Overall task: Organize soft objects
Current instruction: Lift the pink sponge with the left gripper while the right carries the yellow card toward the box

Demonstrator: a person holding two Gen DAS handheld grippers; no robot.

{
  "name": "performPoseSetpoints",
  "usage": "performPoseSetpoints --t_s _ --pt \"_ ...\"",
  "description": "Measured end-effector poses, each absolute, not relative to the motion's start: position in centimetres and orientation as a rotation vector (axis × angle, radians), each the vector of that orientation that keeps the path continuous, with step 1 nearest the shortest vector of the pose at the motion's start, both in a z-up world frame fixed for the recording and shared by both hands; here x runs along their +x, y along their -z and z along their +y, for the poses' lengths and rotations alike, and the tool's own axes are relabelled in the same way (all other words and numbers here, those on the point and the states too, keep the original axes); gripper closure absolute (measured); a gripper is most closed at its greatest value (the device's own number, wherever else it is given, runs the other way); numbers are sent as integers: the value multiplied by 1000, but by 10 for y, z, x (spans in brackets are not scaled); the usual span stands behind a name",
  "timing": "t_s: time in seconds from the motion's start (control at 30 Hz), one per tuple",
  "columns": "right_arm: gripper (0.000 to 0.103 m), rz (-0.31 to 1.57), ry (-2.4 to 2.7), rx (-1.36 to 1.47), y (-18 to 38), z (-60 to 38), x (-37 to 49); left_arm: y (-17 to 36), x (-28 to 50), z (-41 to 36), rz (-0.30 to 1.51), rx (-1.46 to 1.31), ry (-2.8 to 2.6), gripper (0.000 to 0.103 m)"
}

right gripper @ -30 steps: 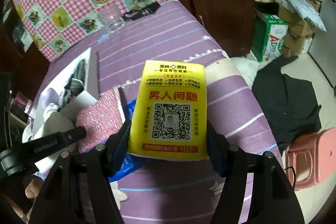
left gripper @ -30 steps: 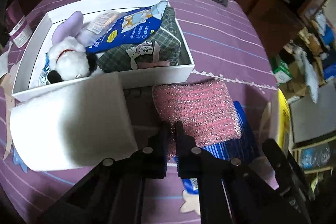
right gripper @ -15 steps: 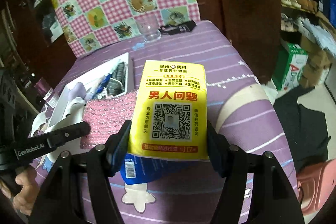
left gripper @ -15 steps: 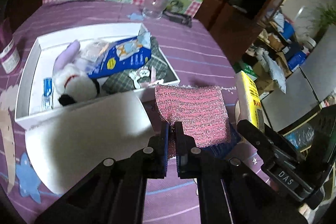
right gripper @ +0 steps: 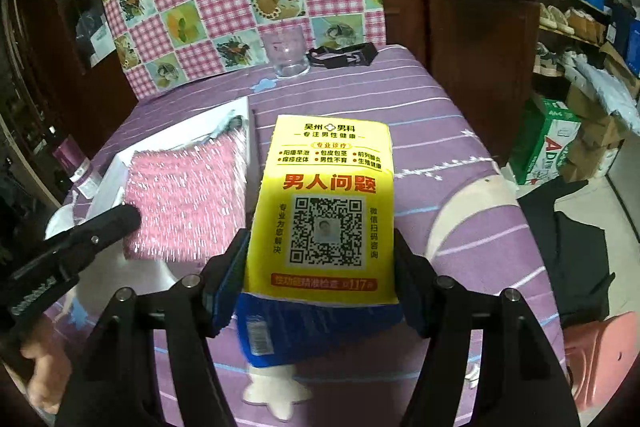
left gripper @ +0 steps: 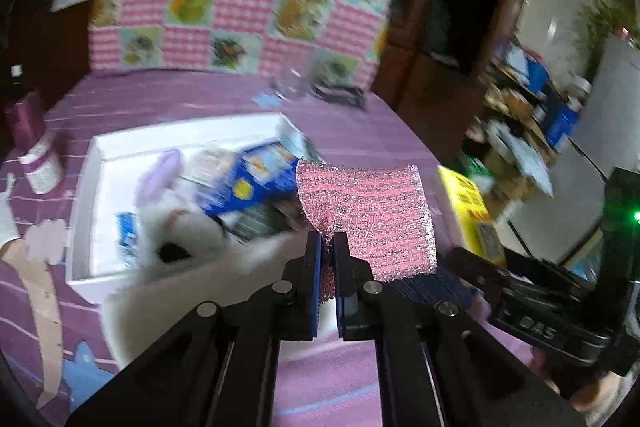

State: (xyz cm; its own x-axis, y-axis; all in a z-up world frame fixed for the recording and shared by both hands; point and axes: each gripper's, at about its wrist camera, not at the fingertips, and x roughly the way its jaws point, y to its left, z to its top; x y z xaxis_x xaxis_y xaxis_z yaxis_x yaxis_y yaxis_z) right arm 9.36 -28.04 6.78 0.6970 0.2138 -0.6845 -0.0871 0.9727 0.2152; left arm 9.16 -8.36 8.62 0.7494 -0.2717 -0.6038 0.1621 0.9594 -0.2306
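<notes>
**Both grippers loaded, box is the likely drop**

Left gripper: jaws pinched nearly together on one corner of the pink pad. Pad hangs off that corner in the air, over the near right corner of the white box. Right gripper: jaws wide, clamped on both sides of the yellow pack, held clear of the table, right of the box.

How I'd do it, judging from here:
- Pad first. Corner grip is thin, so move slowly; a jerk could shake it loose.
- Box is already crowded: plush toy, blue packet, something dark under it. Aim for free floor or lay the pad flat on top, and let go low.
- Keep the pack out to the right till the left is clear; the two tools are close.
- Pack looks squashy; keep it level and don't squeeze more.

Looks:
- Pad: pink mesh with silver glitter thread, roughly rectangular, floppy, top edge curling.
- Pack: yellow wrapper, red and black print, QR code in the middle; seems a soft tissue pack.

Left view is motion-blurred, so the box contents are rough.
</notes>
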Motion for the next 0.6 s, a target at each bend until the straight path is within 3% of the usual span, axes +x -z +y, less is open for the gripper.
performPoseSetpoints --t_s 0.6 --pt "36 827 -293 177 -97 -201 137 -101 99 -16 586 -219 45 99"
